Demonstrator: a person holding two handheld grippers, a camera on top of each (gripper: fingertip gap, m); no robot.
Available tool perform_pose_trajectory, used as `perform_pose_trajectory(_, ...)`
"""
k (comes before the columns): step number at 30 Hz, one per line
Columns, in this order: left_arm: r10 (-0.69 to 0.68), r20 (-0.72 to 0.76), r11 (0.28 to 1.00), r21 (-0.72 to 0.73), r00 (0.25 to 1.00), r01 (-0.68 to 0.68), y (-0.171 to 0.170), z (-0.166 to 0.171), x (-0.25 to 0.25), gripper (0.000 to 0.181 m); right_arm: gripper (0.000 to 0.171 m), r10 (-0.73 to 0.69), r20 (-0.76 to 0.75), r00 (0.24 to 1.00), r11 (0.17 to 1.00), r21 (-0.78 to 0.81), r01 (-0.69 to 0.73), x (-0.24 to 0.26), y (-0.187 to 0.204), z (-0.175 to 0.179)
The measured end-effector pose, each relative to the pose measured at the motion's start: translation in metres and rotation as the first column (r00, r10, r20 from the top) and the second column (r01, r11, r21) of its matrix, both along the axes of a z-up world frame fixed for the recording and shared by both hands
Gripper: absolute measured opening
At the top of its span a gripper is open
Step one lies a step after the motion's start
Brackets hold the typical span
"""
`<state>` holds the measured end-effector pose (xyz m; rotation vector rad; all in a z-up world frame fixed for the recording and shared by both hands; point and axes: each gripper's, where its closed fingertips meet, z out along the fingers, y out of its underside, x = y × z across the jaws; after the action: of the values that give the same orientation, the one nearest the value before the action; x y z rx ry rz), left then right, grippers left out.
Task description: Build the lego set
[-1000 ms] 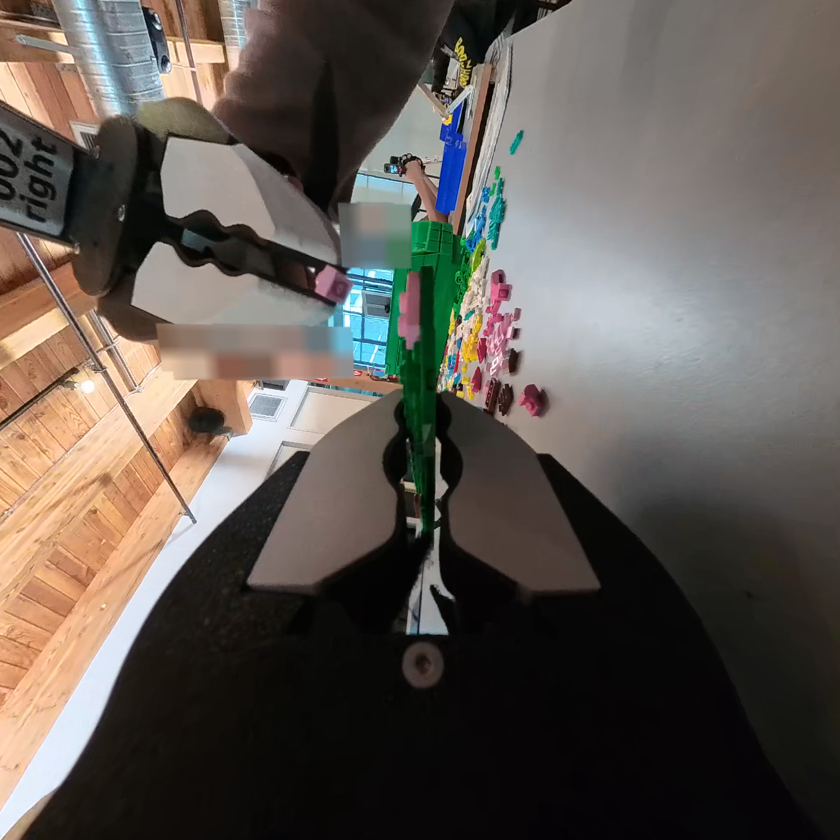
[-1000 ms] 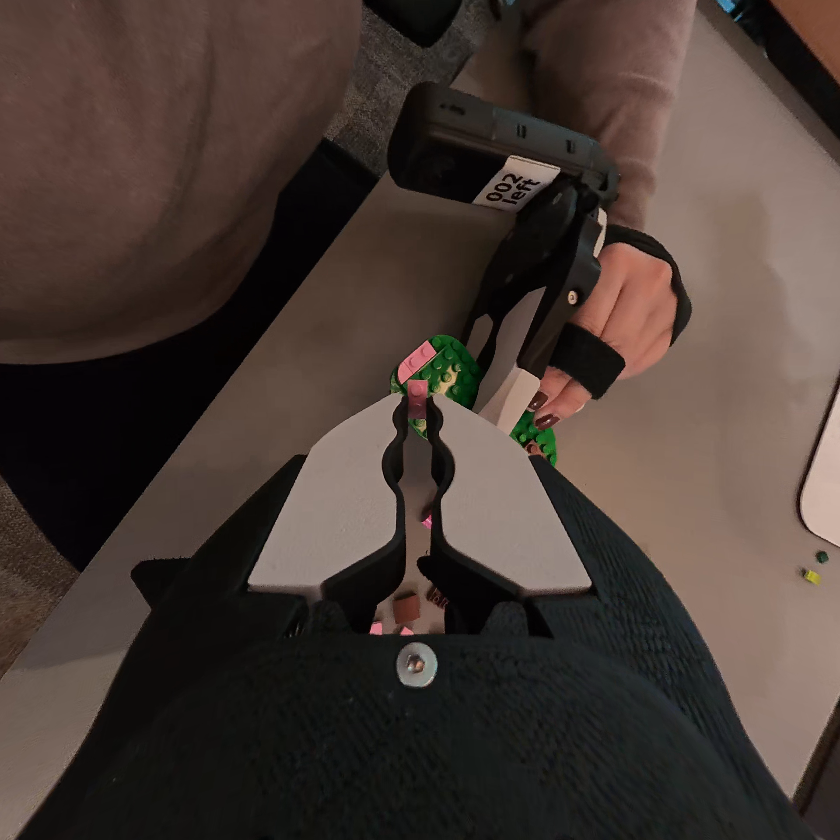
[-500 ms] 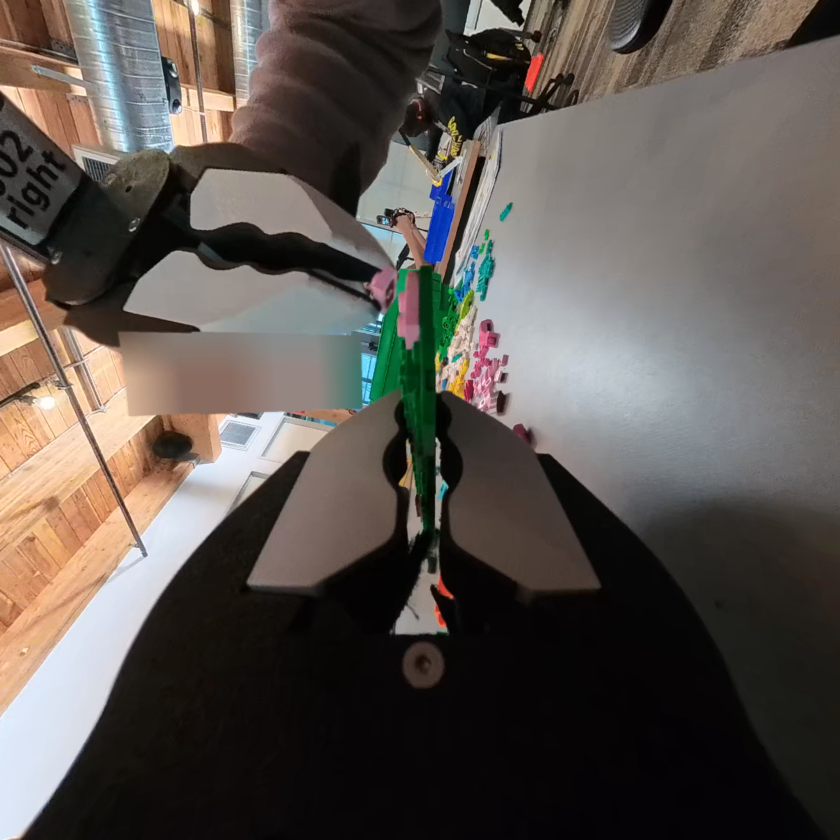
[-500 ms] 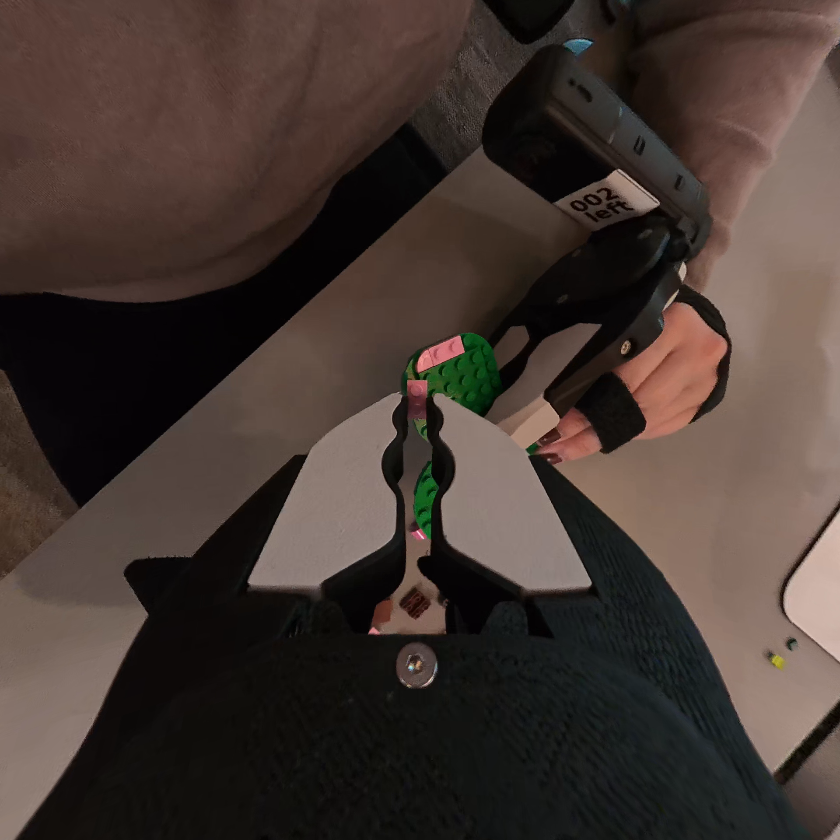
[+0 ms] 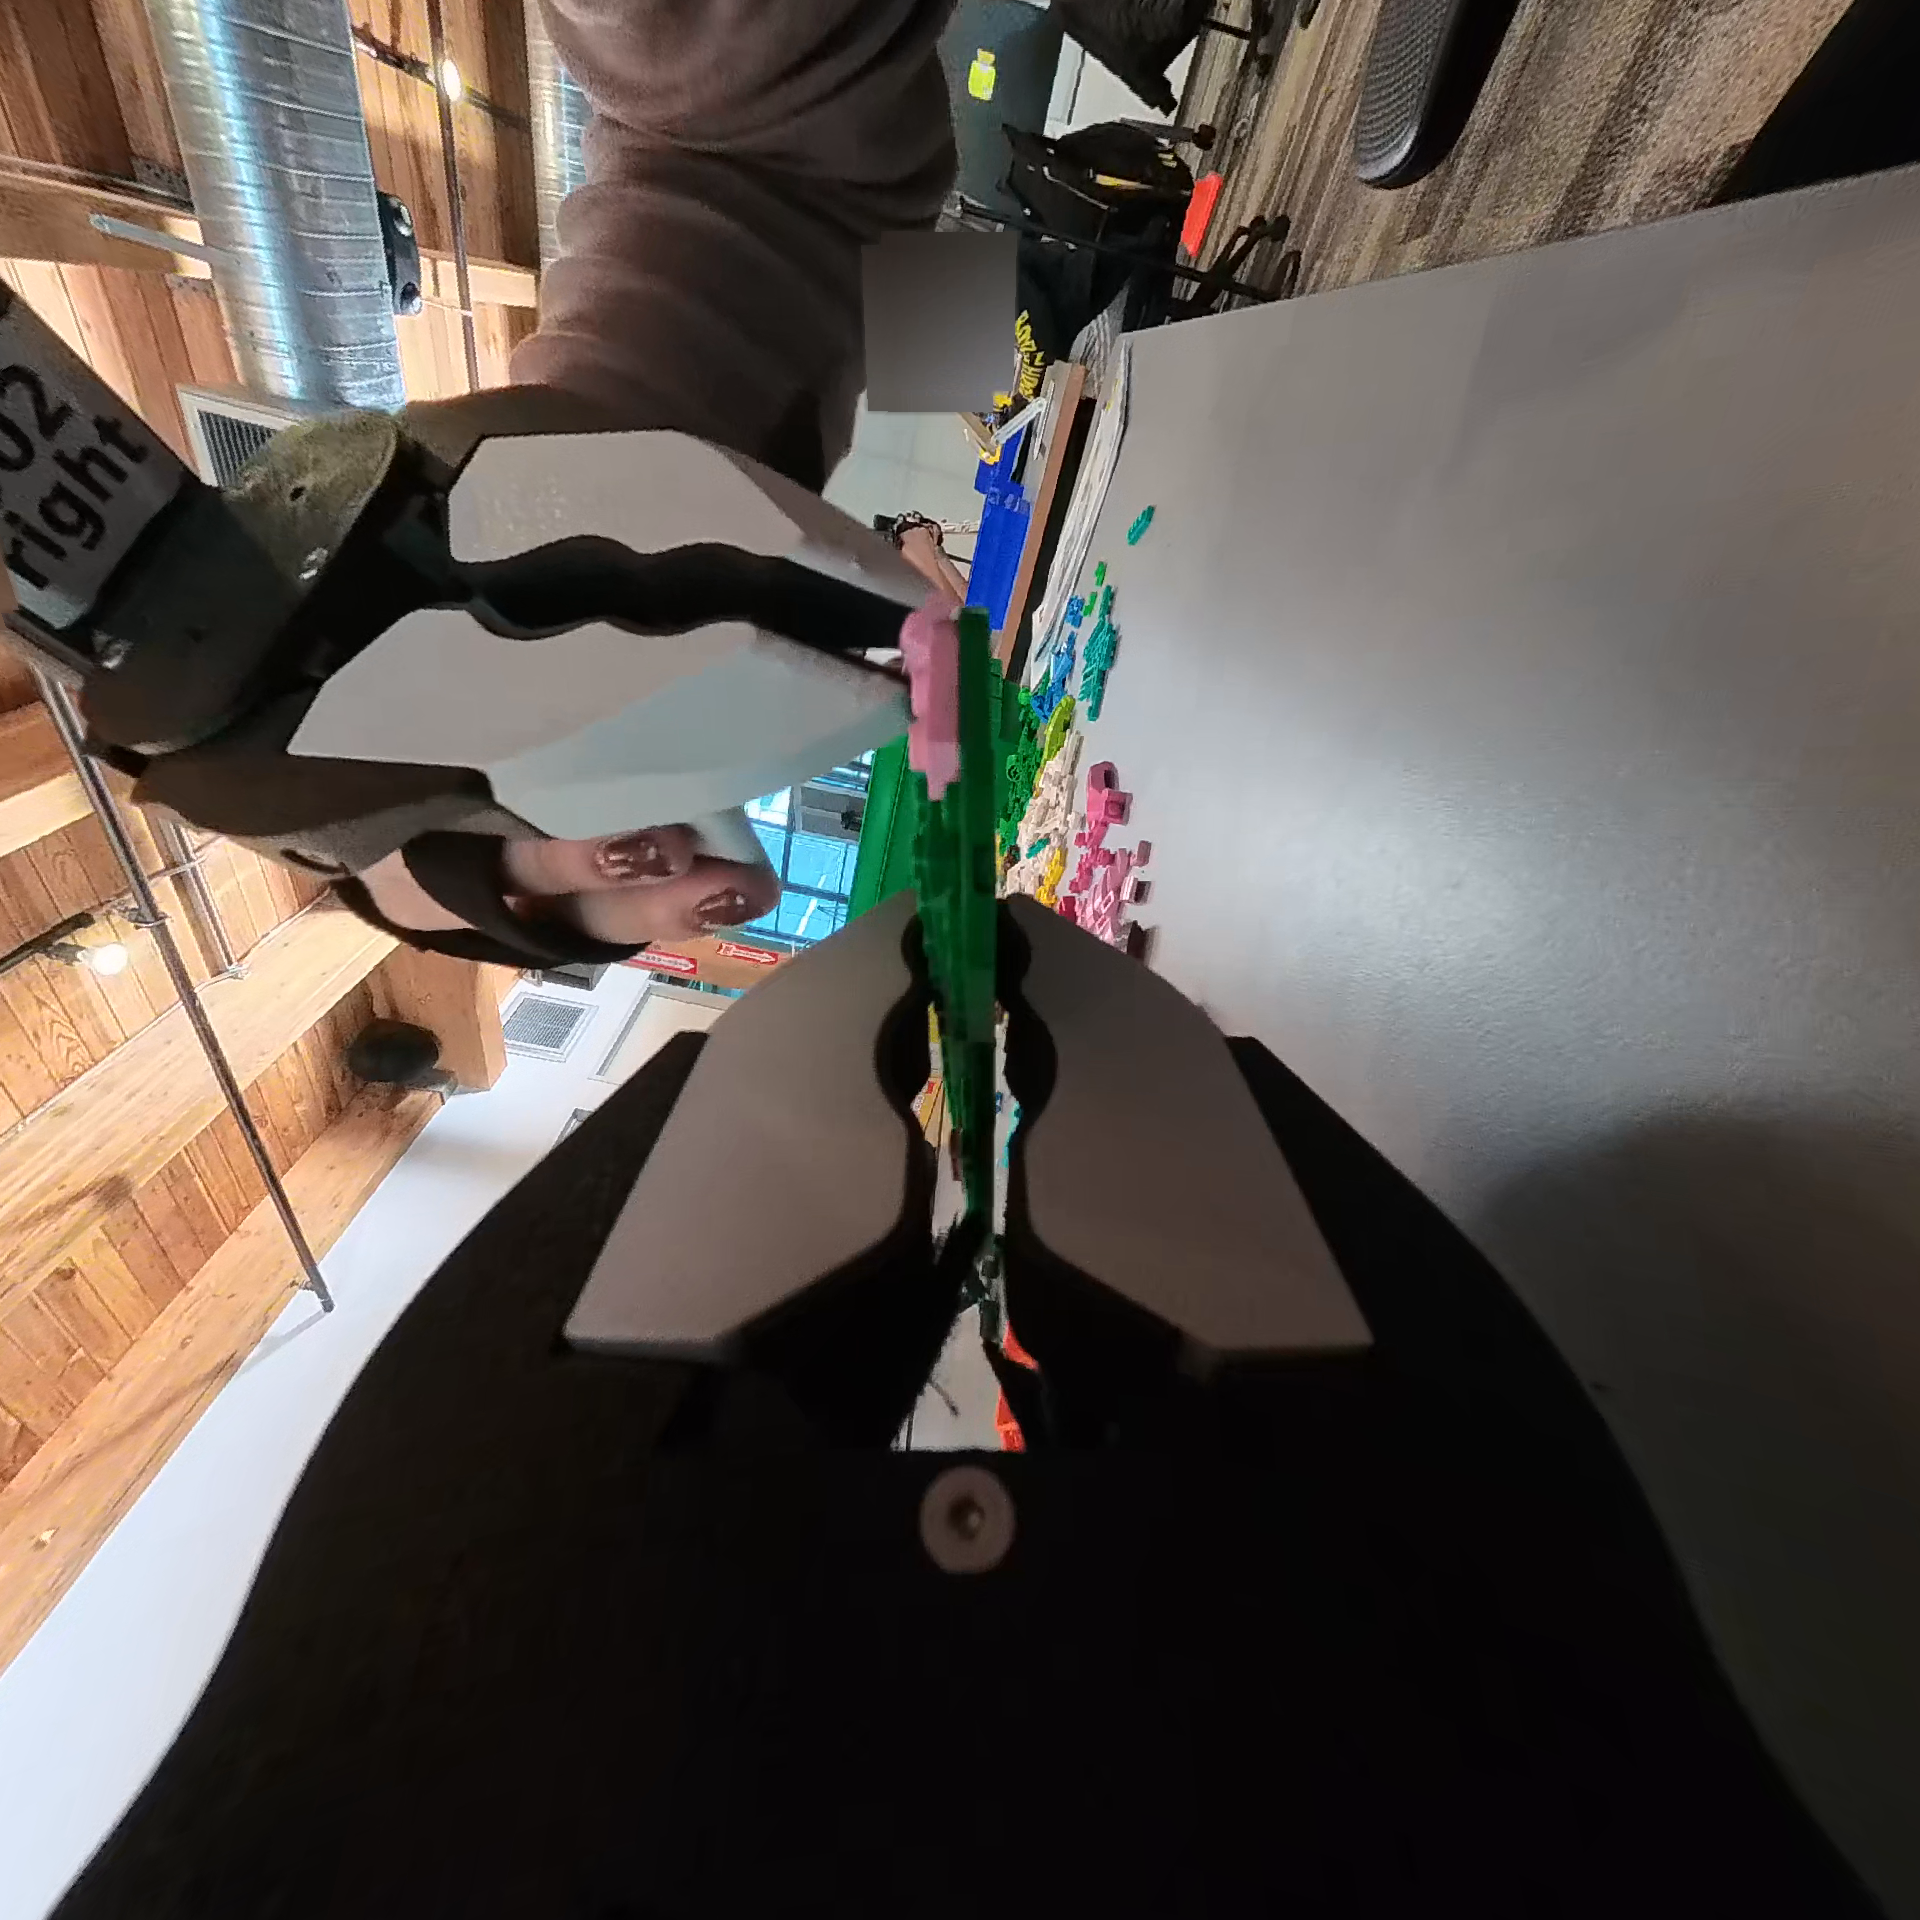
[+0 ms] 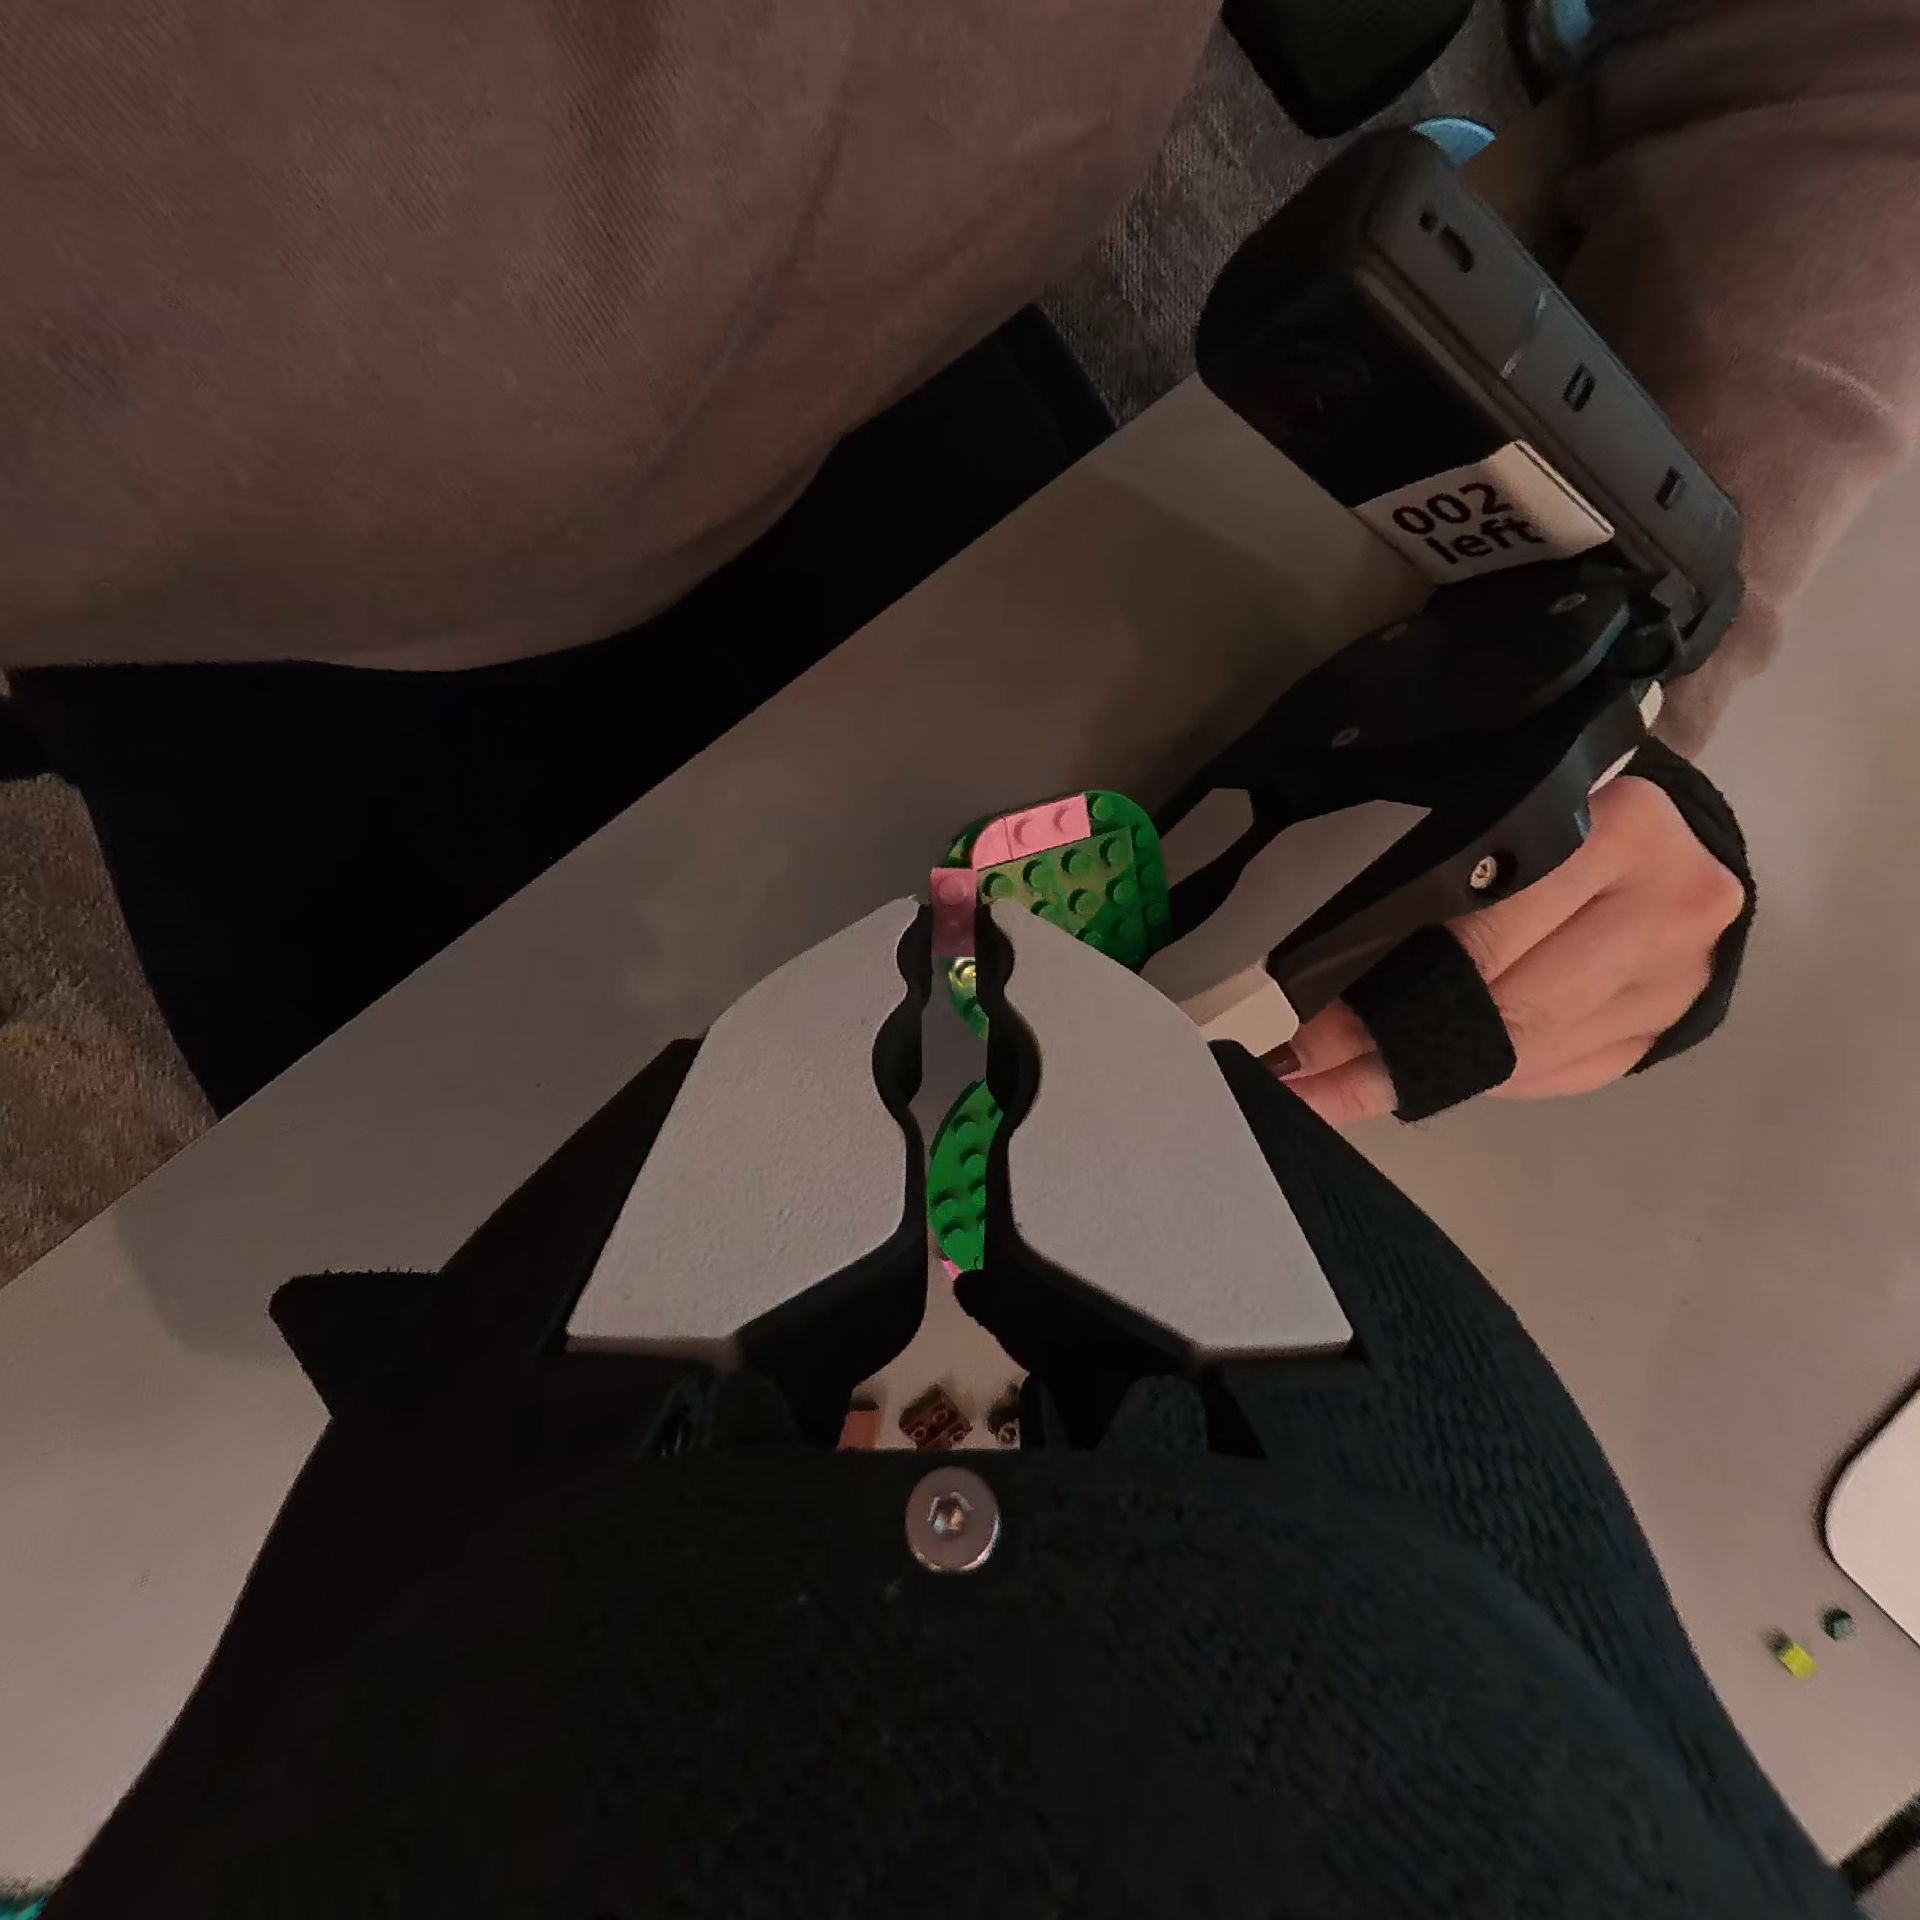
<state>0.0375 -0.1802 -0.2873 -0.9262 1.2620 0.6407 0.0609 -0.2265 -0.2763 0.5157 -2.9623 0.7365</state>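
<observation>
My left gripper [image 5: 961, 920] is shut on a green rounded lego plate [image 5: 961, 831], held on edge above the table; the plate also shows in the right wrist view [image 6: 1081, 883], with a pink piece [image 6: 1039, 831] on its far edge. My right gripper [image 6: 956, 914] is shut on a small pink brick [image 6: 951, 904] and holds it against the plate's near edge. In the left wrist view the right gripper [image 5: 904, 644] comes in from the left, with the pink brick [image 5: 930, 686] touching the plate's studded face.
Several loose coloured bricks [image 5: 1081, 790] lie in a pile on the grey table [image 5: 1507, 727], with a big green baseplate [image 5: 883, 831] behind. Small brown bricks [image 6: 935, 1418] lie under my right gripper. A white object [image 6: 1881, 1496] sits at the right edge. Tip to tip, the grippers are about 5 cm apart. From either gripper's tips it is about 40 cm to the white object [image 6: 1881, 1496].
My right gripper has moved in with the pink brick until it touches the green plate. My left gripper has tilted and swung the plate toward it.
</observation>
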Motion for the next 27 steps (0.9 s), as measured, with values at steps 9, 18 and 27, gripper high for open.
perform_pose_trajectory(9,-0.006,0.001,1.0,-0.001,1.0,0.006,-0.001,0.0,0.001,0.009,0.005,0.023,-0.013,1.0,1.0,0.022,-0.022,-0.004,-0.001,0.003)
perform_pose_trajectory(18,-0.006,0.001,1.0,-0.006,1.0,0.006,-0.001,0.0,0.0,0.009,0.008,0.008,-0.021,1.0,0.999,0.038,-0.007,-0.007,0.0,-0.002)
perform_pose_trajectory(27,0.029,0.041,0.999,-0.017,0.999,-0.028,0.004,0.003,-0.009,0.009,0.032,-0.173,-0.132,0.976,0.985,-0.035,0.17,-0.012,0.011,0.005)
